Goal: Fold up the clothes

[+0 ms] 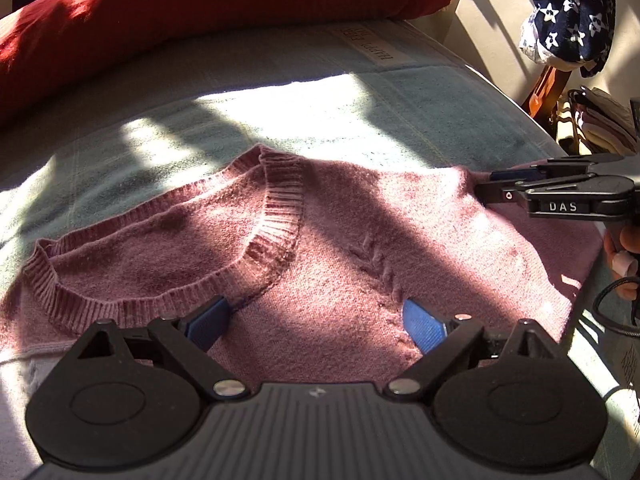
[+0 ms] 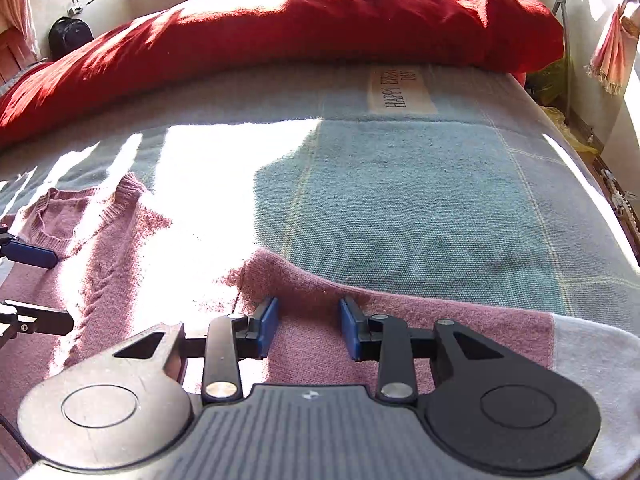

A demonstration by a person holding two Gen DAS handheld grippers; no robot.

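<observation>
A dusty-pink knitted sweater (image 1: 320,248) with a ribbed round collar and a small braided cable pattern lies flat on a grey-blue woven blanket (image 2: 420,184) on the bed, in front of a thick red quilt (image 2: 320,20). The left gripper (image 1: 316,322) hovers just over the soft knit below the collar, its 2 blue rubber pads spread wide and holding nothing. The right gripper (image 2: 308,326) is over the sweater's shoulder edge, where the fabric forms a raised fold between its parted, empty jaws.

Probably a home bedroom: a bed under a blue-green blanket (image 2: 400,200), a red duvet (image 2: 320,20), curtains (image 2: 612,56).
</observation>
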